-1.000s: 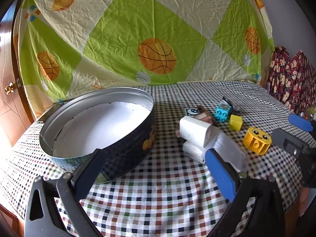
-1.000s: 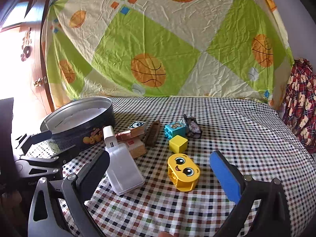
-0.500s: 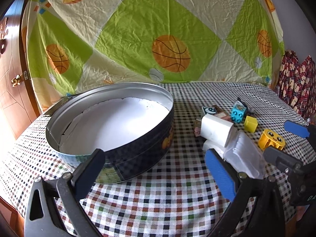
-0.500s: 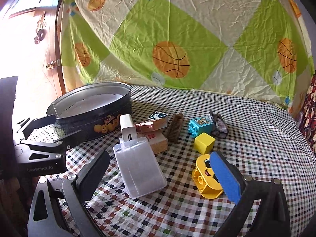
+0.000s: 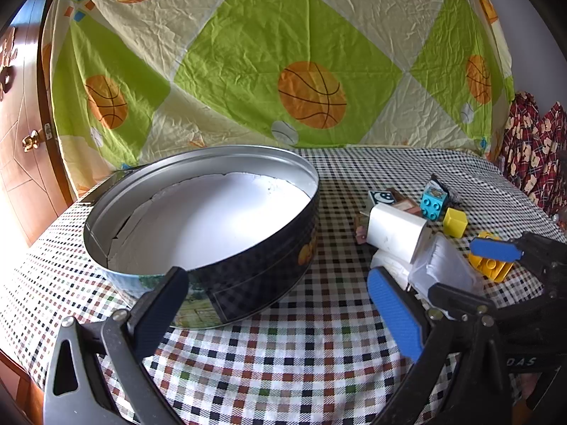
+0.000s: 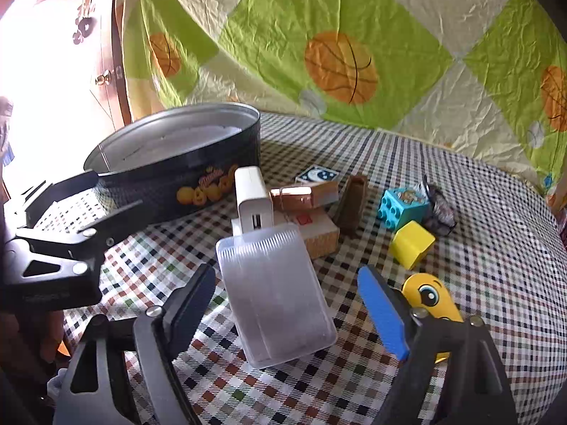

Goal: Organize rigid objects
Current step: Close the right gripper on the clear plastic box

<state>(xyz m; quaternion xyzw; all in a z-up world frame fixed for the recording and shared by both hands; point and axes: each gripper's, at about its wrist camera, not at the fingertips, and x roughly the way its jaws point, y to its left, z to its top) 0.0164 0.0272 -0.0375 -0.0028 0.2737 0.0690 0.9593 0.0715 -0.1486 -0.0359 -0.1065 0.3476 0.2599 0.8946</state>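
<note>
A translucent plastic box (image 6: pixel 276 294) lies on the checked tablecloth between the fingers of my right gripper (image 6: pixel 287 276). The jaws are closing, and a gap still shows on the blue pad's side. From the left wrist view, the right gripper (image 5: pixel 452 269) straddles the same box (image 5: pixel 443 265). My left gripper (image 5: pixel 278 276) stands open and empty at the near wall of the round tin (image 5: pixel 212 163), which is lined with white paper. A white charger (image 6: pixel 251 194) leans at the box's far end. The yellow face brick (image 6: pixel 428 294) sits just right of the blue pad.
Beyond the box lie a small carton (image 6: pixel 315 230), a brown comb (image 6: pixel 351 202), a blue brick (image 6: pixel 400 209), a yellow cube (image 6: pixel 411 244) and a moon tile (image 6: pixel 317 175). The tin (image 6: pixel 170 117) and my left gripper (image 6: pixel 115 191) are to the left. A basketball-print sheet hangs behind.
My right gripper swung left and down, from around the yellow face brick to around the translucent box, and its jaws narrowed. The left gripper stayed by the tin.
</note>
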